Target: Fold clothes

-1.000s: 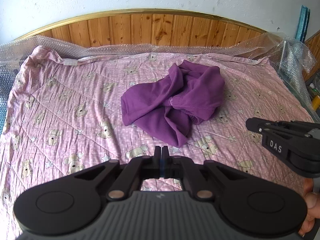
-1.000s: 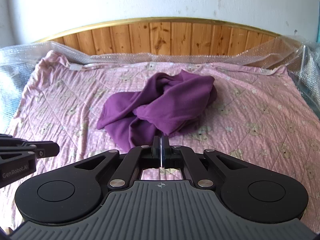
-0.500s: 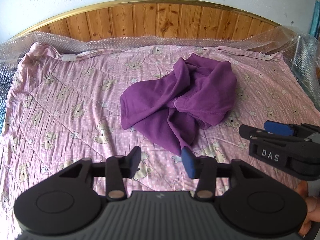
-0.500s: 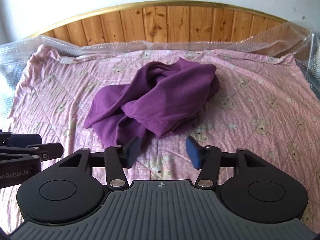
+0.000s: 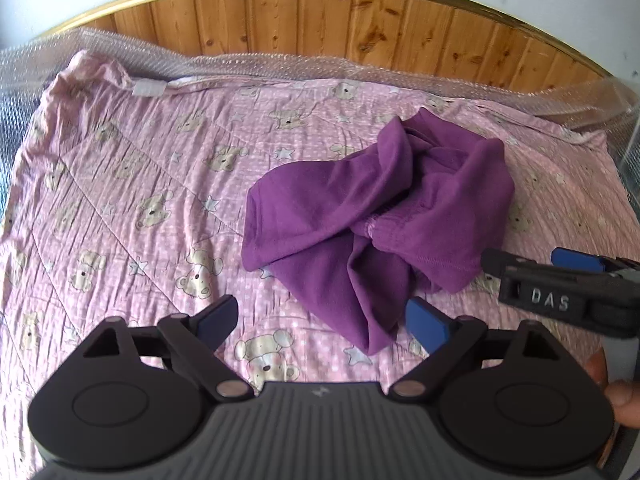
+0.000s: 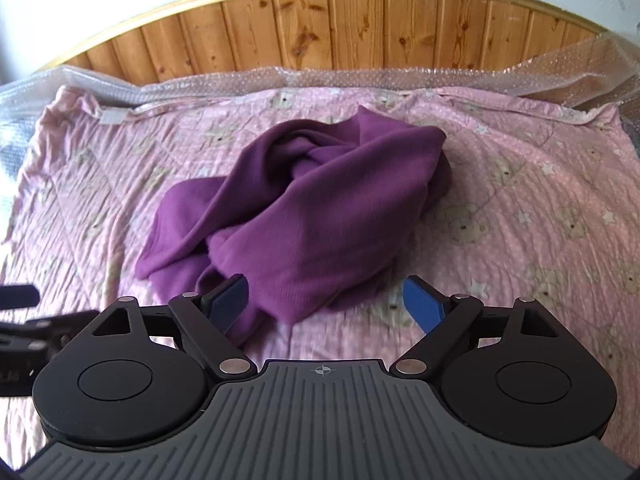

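Note:
A crumpled purple garment (image 5: 372,216) lies in a heap on the pink bear-print bedspread (image 5: 132,200). My left gripper (image 5: 322,322) is open, its blue pads wide apart, just short of the garment's near tip. The right gripper (image 5: 536,264) enters the left wrist view from the right edge, beside the garment's near right hem. In the right wrist view the purple garment (image 6: 312,208) fills the middle, and my right gripper (image 6: 326,300) is open over its near edge, holding nothing. The left gripper (image 6: 24,320) shows blurred at that view's left edge.
A wooden headboard (image 5: 340,20) with a brass rim curves behind the bed. Bubble wrap (image 5: 280,64) lines the mattress edges at the back and sides. A person's fingers (image 5: 616,388) show at the lower right of the left wrist view.
Both grippers went from shut to wide open over the last second. Both have moved closer to the purple garment, which has not moved.

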### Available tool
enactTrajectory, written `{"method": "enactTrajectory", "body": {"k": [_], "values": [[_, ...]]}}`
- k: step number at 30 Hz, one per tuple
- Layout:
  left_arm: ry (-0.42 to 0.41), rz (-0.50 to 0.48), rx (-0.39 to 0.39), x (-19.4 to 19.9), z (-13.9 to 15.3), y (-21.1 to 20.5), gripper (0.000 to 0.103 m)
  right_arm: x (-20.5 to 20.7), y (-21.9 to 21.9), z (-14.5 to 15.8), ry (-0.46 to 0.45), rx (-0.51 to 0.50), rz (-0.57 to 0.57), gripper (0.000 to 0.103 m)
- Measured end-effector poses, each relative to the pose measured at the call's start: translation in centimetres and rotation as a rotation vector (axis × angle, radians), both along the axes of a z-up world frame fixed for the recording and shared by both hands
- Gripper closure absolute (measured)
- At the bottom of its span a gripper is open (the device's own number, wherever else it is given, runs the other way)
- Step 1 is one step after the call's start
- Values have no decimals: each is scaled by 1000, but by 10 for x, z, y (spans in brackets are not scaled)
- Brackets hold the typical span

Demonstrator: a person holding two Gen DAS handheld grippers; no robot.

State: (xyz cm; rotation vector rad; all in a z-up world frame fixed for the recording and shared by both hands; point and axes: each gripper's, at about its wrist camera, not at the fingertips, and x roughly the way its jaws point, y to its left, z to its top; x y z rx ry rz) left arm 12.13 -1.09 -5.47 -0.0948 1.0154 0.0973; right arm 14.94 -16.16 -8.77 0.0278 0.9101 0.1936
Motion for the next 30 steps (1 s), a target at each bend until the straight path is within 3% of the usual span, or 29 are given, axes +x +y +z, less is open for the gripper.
{"method": "enactTrajectory", "body": {"k": [5, 6, 7, 8, 9, 10, 15, 16, 19, 20, 22, 24, 26, 27, 29, 30], "values": [[4, 33, 32, 19, -5, 0, 9, 49, -1, -22, 41, 24, -6, 12], [8, 39, 37, 22, -8, -1, 9, 57, 1, -32, 59, 33, -1, 16], [12, 45, 41, 25, -10, -2, 9, 63, 3, -41, 81, 49, 11, 42], [17, 50, 44, 27, -12, -2, 9, 68, 4, -48, 96, 67, 27, 59], [17, 51, 44, 27, -14, -2, 9, 69, 3, -50, 95, 81, 36, 84], [15, 51, 44, 28, -15, -3, 9, 65, -2, -43, 69, 103, 40, 93], [-2, 23, 47, 33, -23, -6, 9, 4, -64, 49, -226, 236, 1, 103], [-4, 15, 43, 35, -25, -9, 9, -9, -82, 62, -263, 228, -23, 103], [-9, -23, 9, 45, -38, -23, 9, -31, -132, 63, -254, 106, -123, 103], [-3, -42, -10, 50, -44, -31, 9, -35, -147, 55, -223, 56, -156, 103], [7, -69, -38, 59, -55, -45, 9, -34, -168, 12, -55, -19, -214, 101], [0, -87, -40, 69, -65, -60, 9, -46, -177, -5, -9, 9, -244, 92], [-19, -107, -26, 78, -72, -75, 8, -55, -176, -6, -17, 47, -245, 68], [-22, -118, -13, 83, -77, -82, 8, -52, -172, -4, -25, 62, -230, 42], [-20, -153, -1, 90, -87, -96, 12, -32, -155, 3, -42, 81, -160, 35], [-20, -178, -9, 92, -90, -100, 23, -21, -147, 6, -50, 90, -125, 33]]}}
